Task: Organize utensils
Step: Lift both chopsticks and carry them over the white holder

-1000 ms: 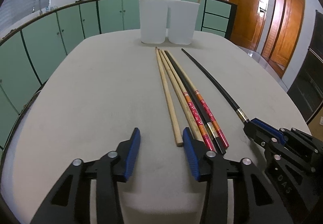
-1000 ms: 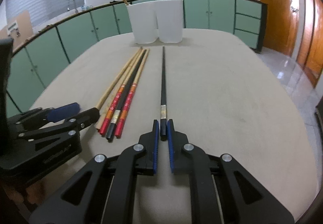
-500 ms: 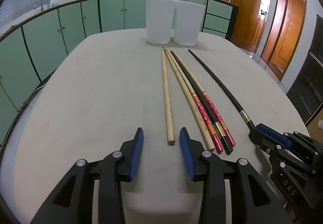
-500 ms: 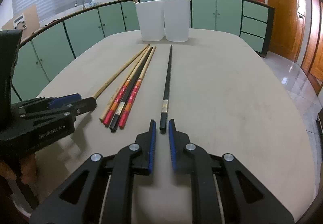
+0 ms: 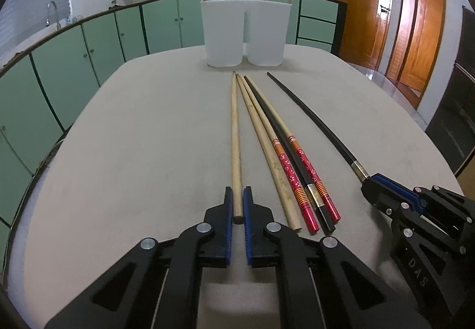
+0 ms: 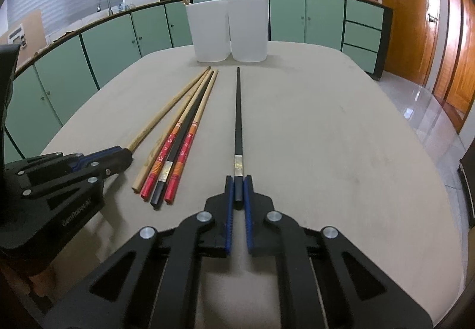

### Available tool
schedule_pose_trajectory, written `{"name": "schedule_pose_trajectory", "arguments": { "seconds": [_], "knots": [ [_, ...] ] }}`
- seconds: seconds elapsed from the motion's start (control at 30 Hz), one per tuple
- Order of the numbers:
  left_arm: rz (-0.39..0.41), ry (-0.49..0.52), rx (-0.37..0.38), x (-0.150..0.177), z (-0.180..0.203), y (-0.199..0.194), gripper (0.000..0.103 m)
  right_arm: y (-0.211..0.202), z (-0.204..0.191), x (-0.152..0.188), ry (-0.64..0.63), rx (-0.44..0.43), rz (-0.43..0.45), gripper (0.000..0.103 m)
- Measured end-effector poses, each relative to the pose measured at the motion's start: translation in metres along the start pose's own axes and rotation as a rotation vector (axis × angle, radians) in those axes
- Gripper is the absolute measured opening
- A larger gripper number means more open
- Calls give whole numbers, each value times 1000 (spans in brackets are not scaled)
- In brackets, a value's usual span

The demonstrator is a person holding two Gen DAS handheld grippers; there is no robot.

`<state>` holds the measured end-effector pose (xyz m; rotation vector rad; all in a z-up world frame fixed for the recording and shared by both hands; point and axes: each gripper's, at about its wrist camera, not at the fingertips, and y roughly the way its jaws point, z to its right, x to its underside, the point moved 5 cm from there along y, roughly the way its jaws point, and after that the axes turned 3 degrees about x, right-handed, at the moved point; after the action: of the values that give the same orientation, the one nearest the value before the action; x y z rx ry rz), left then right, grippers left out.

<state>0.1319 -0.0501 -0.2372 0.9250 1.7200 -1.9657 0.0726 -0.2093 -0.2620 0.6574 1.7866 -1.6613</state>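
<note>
- Plain pale wooden chopstick [image 5: 236,133]: lies on grey counter [image 5: 148,136], near end clamped by L hand-held gripper [image 5: 236,204].
- Slim black chopstick [image 6: 238,109]: butt end pinched by R hand-held gripper [image 6: 238,191].

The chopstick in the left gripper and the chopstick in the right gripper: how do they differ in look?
The left gripper is shut on a plain wooden chopstick, pale and unmarked. The right gripper is shut on a black chopstick, which is dark and has a metallic band near the gripped end. Both lie flat on the table, held at the thick end, tips toward the white containers.
</note>
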Motion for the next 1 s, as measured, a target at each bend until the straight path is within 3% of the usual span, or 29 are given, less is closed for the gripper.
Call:
{"name": "schedule_pose_trajectory", "arguments": {
  "seconds": [0.23, 0.57, 0.77, 1.0],
  "knots": [
    [51, 18, 4, -17, -8, -31, 6, -22, 2, -20, -15, -15, 34, 6],
    [200, 31, 32, -70, -13, -89, 6, -70, 12, -73, -30, -29, 171, 6],
    [277, 32, 42, -105, -19, -103, 6, -89, 25, -112, 7, -71, 228, 6],
    [308, 28, 72, -129, -21, -109, 6, -102, 33, -147, 23, -112, 258, 6]
  ]
}}
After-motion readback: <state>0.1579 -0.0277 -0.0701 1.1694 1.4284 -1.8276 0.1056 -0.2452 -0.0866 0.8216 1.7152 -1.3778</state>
